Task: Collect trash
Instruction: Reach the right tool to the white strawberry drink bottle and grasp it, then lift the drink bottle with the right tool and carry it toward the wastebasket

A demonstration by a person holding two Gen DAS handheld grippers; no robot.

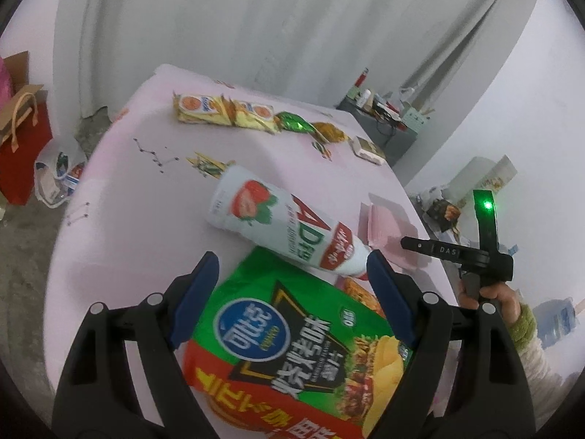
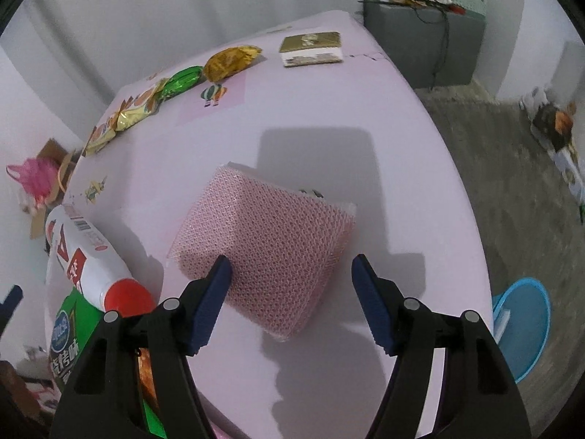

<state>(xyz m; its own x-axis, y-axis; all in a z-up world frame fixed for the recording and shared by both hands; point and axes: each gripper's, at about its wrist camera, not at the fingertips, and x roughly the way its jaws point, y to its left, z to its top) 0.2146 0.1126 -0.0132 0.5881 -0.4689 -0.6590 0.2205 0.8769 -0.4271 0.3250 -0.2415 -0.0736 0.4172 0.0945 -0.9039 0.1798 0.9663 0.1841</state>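
On the pink table (image 2: 329,117), a chip bag (image 1: 292,336) lies at the near edge, between the spread fingers of the left gripper (image 1: 292,274). Against the bag's far side rests a toppled bottle (image 1: 281,219). Right of the bag, the right gripper (image 2: 292,278) hangs spread over a pink sponge (image 2: 270,241). Far beyond the bag lie wrappers (image 1: 226,111).

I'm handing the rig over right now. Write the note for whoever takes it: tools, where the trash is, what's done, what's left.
Left tool: open, empty, over the green chip bag.
Right tool: open, empty, straddling the near end of the pink mesh sponge, not gripping it.
The strawberry drink bottle lies on its side, its capped end on the chip bag.
At the far edge of the pink table: yellow snack packets, green wrapper, yellow wrapper, gold box.
Done: nothing visibly collected.
Left: all of it. The blue bin stands on the floor to the right.
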